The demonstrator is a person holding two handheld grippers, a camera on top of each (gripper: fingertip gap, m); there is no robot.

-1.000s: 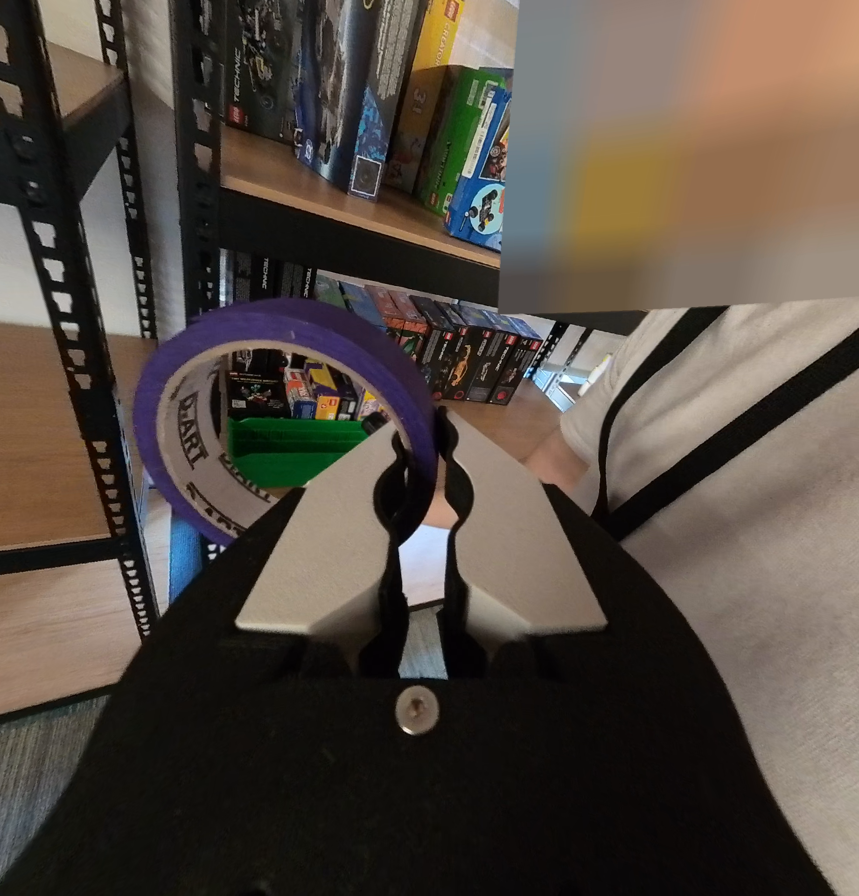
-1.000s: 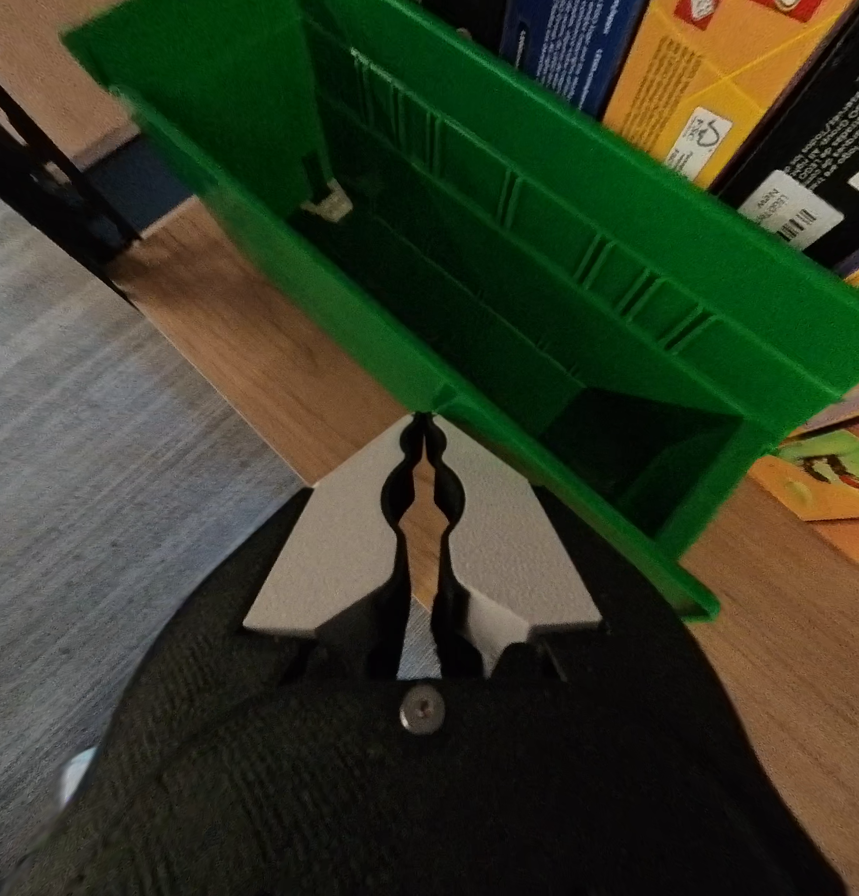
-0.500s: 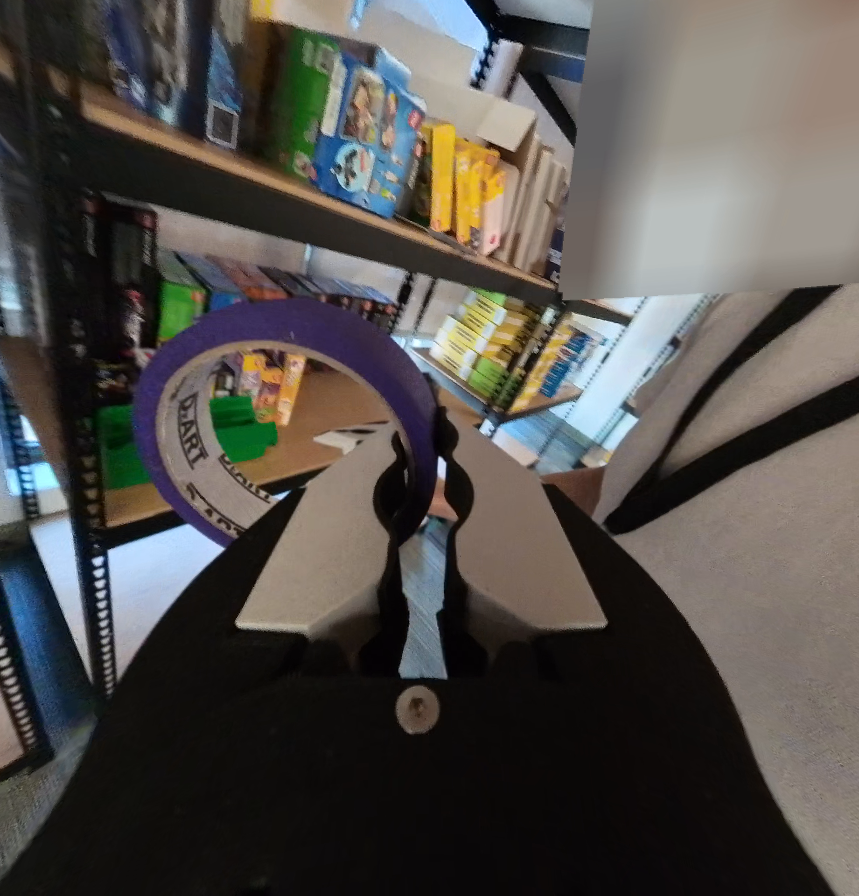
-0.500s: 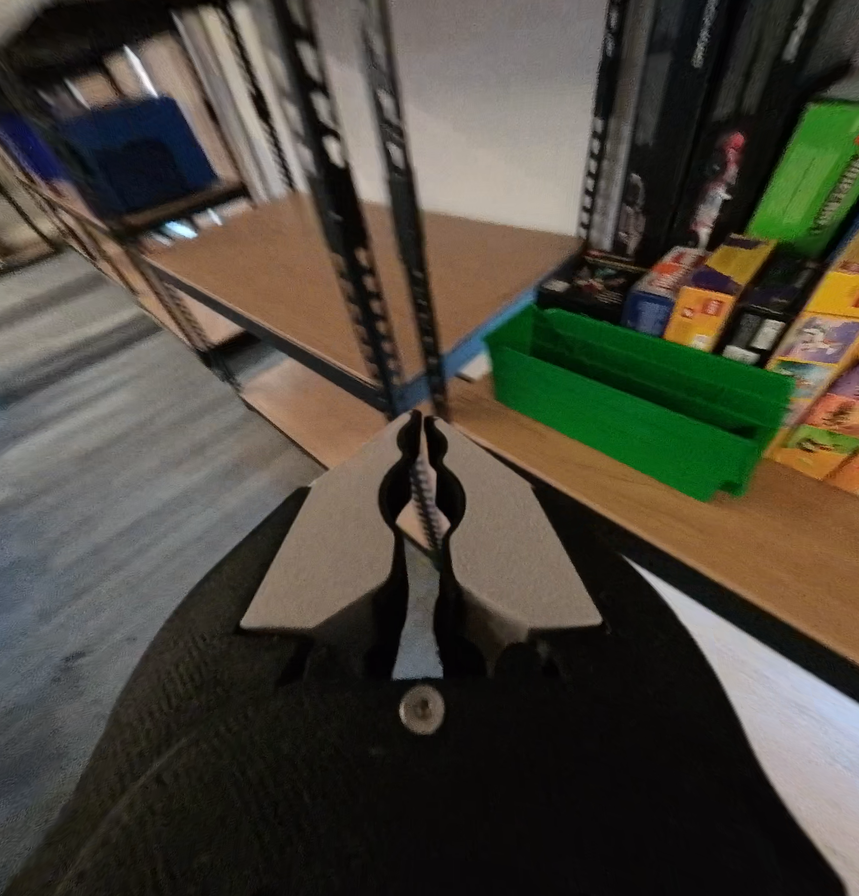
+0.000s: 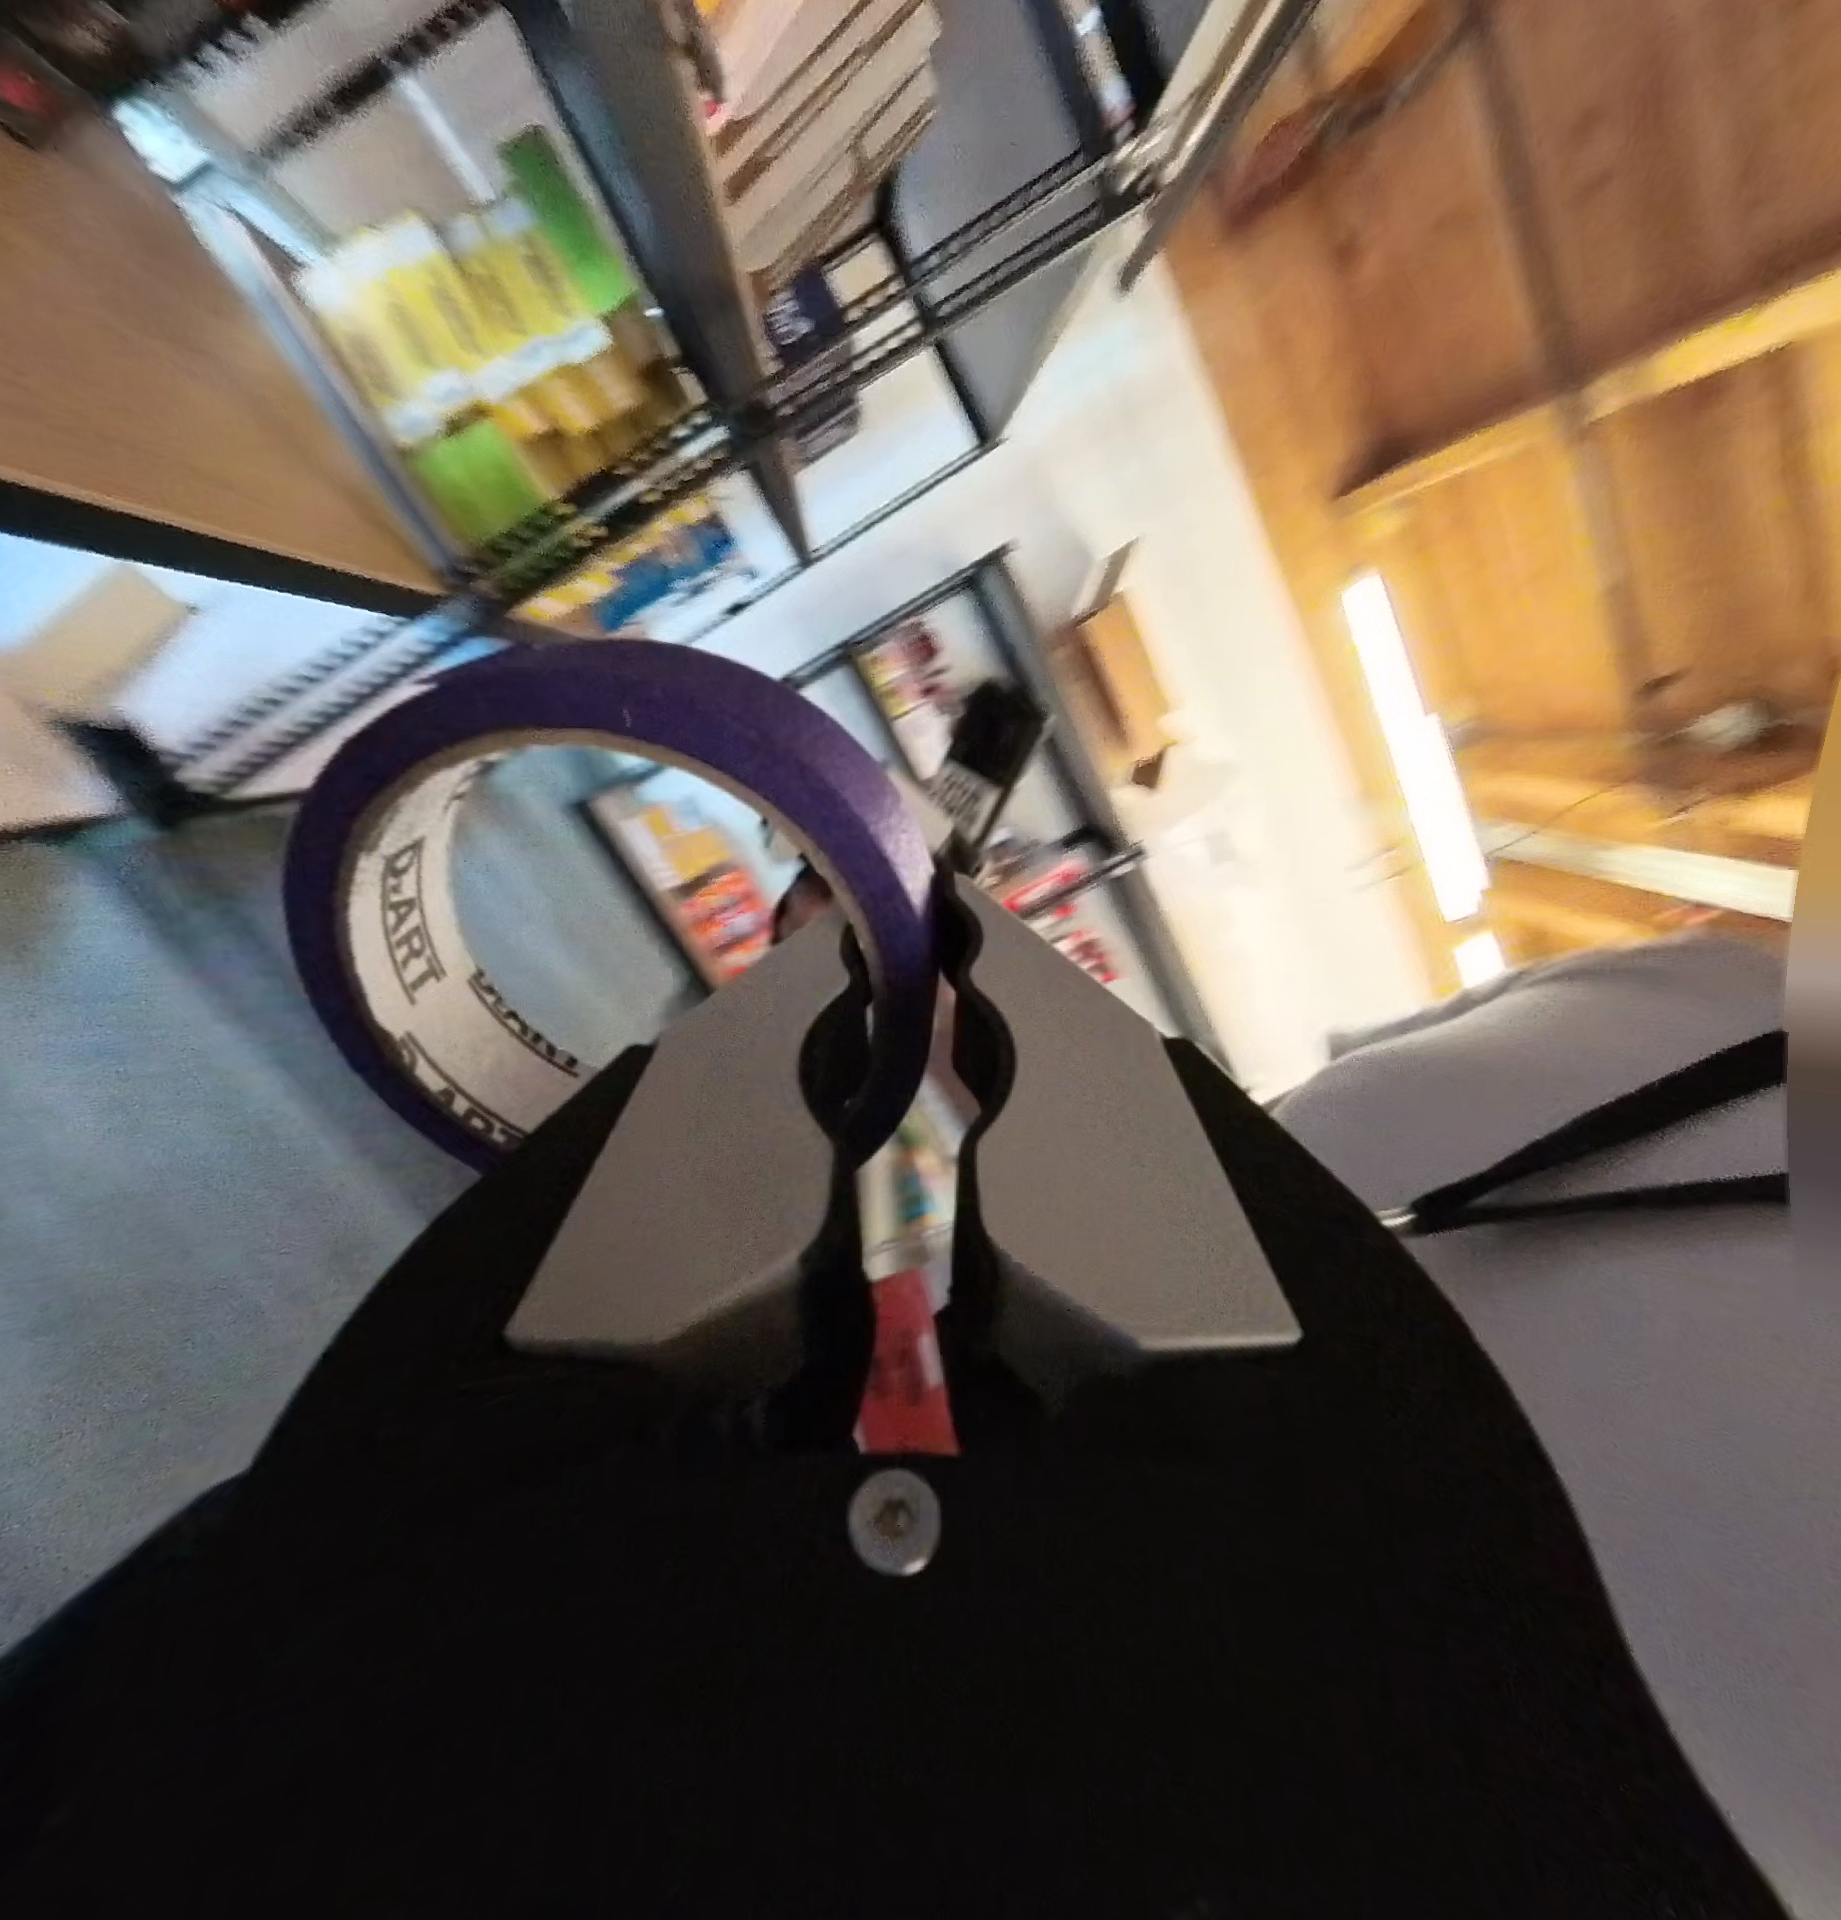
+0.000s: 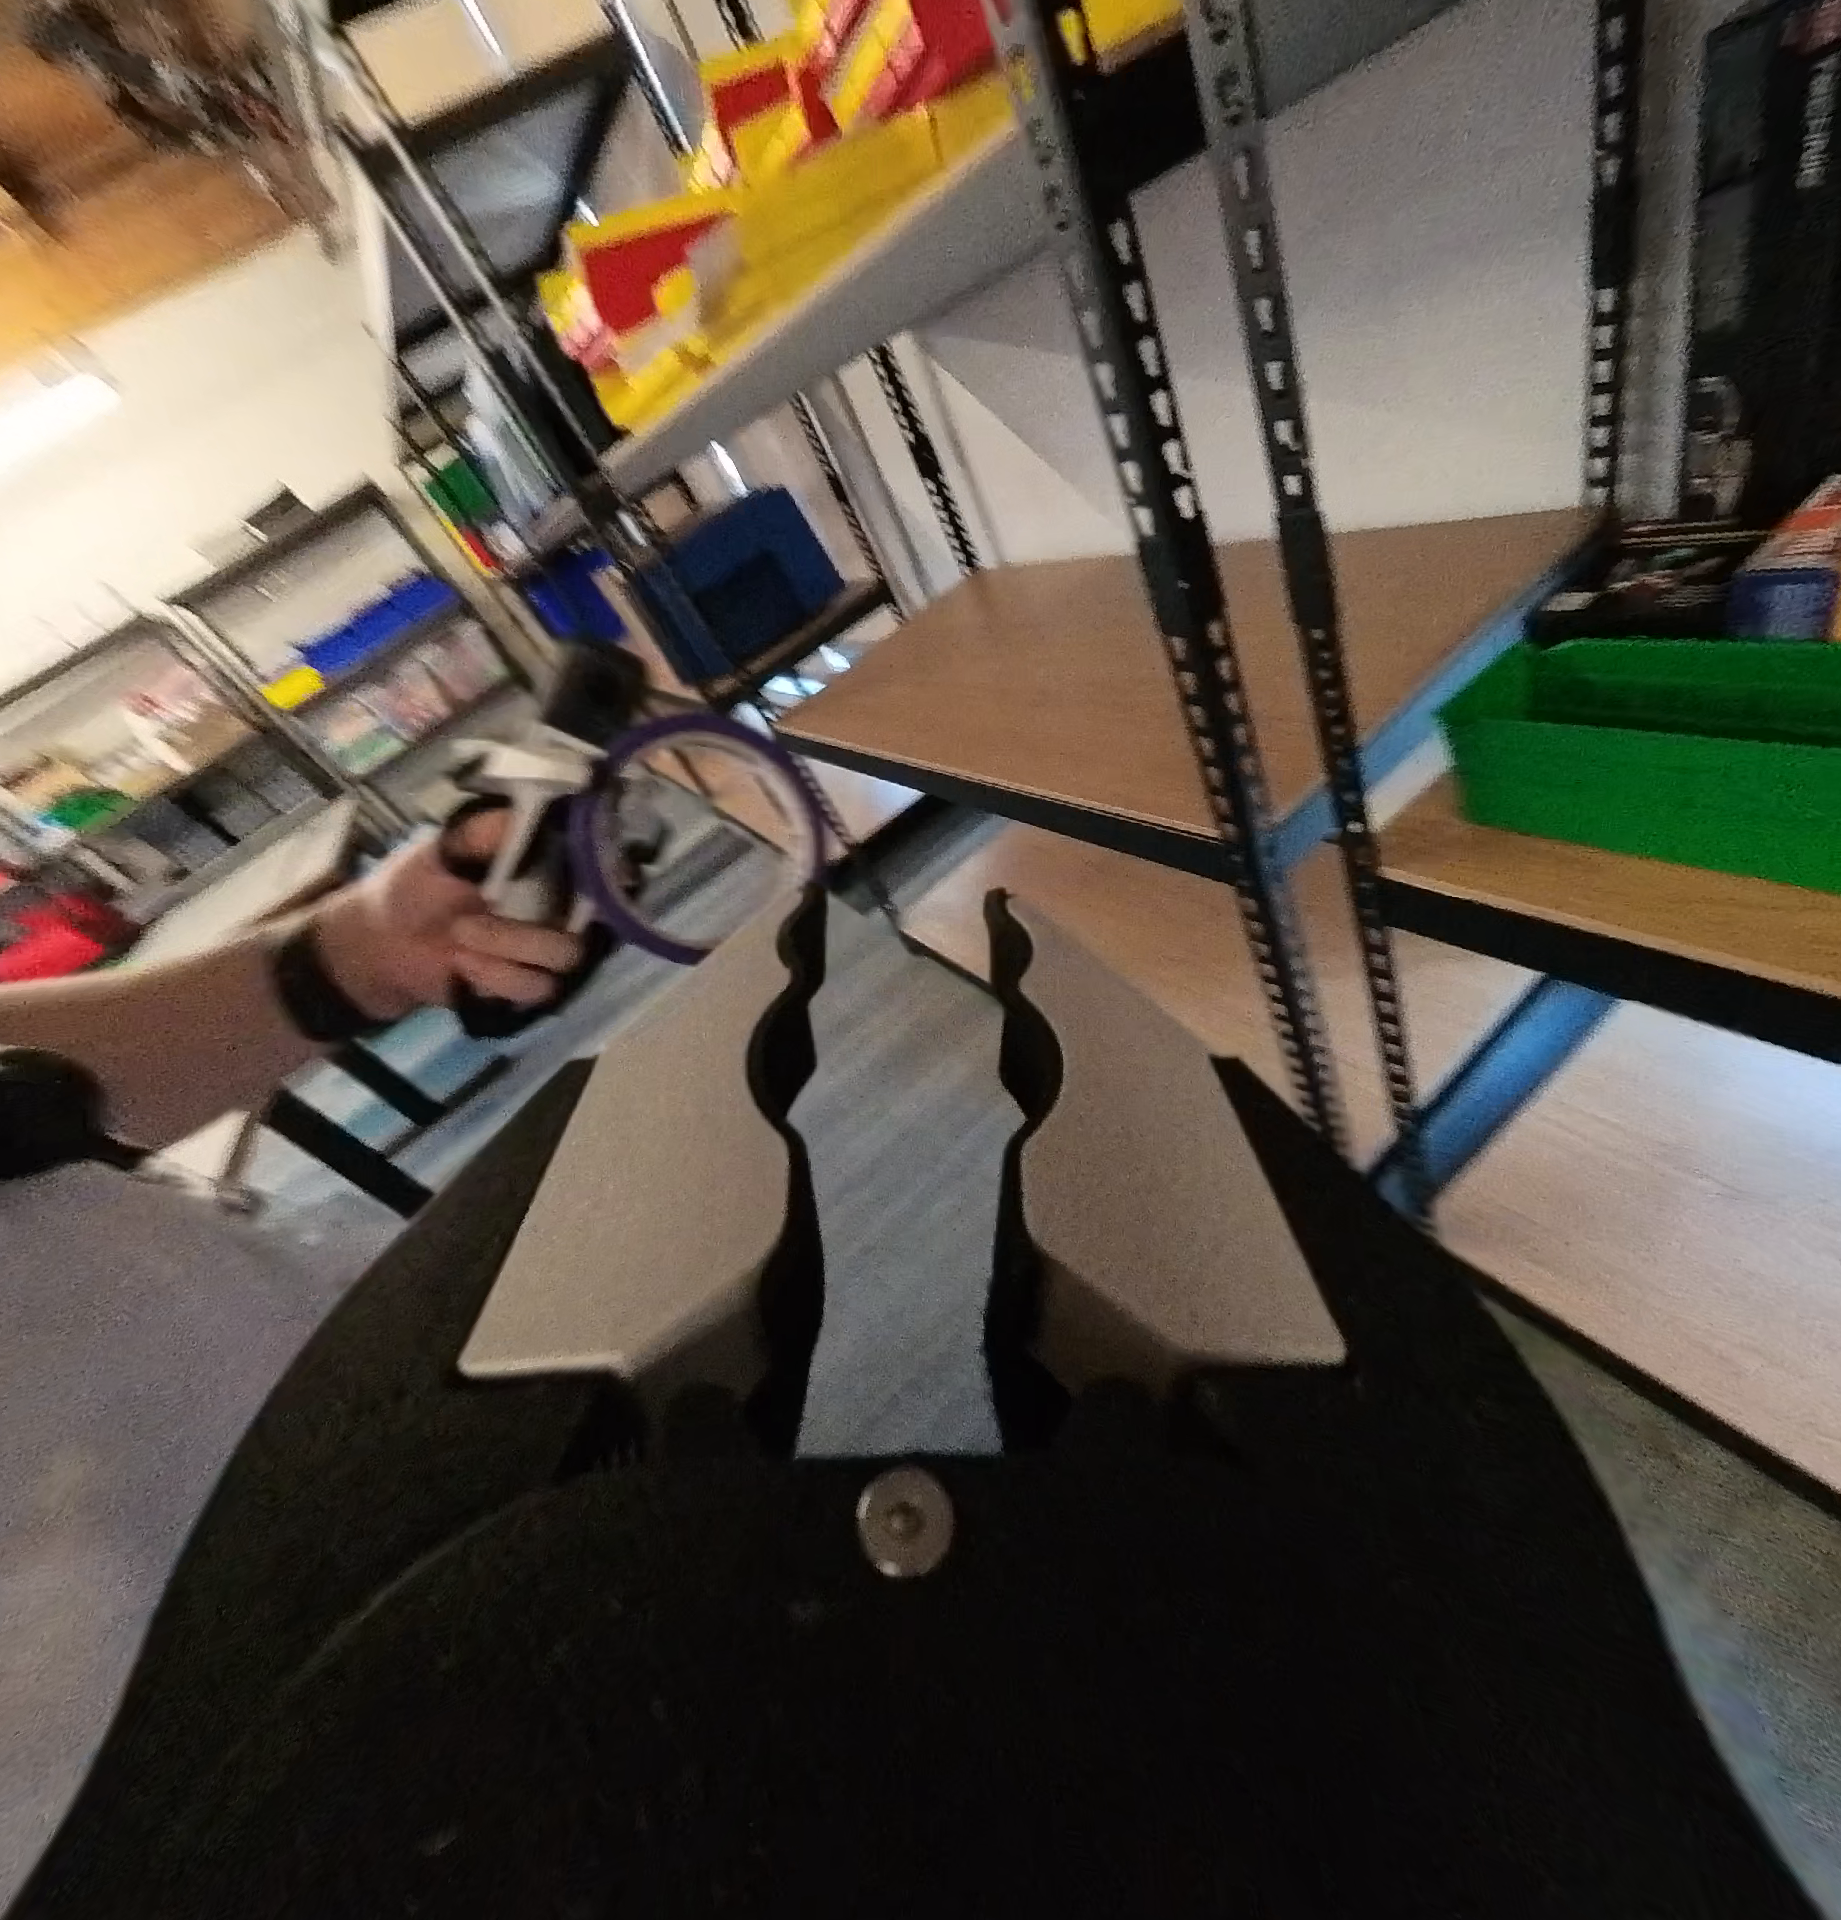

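The purple tape roll (image 5: 625, 883) bears dark printed lettering inside its core; the shelved boxes' print seems too blurred.

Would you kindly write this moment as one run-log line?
left gripper: shut on purple tape roll | right gripper: open, empty | green bin: on shelf

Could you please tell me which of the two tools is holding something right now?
The left tool is: it is shut on the purple tape roll, pinching its rim. The right tool stands open with nothing between its fingers.
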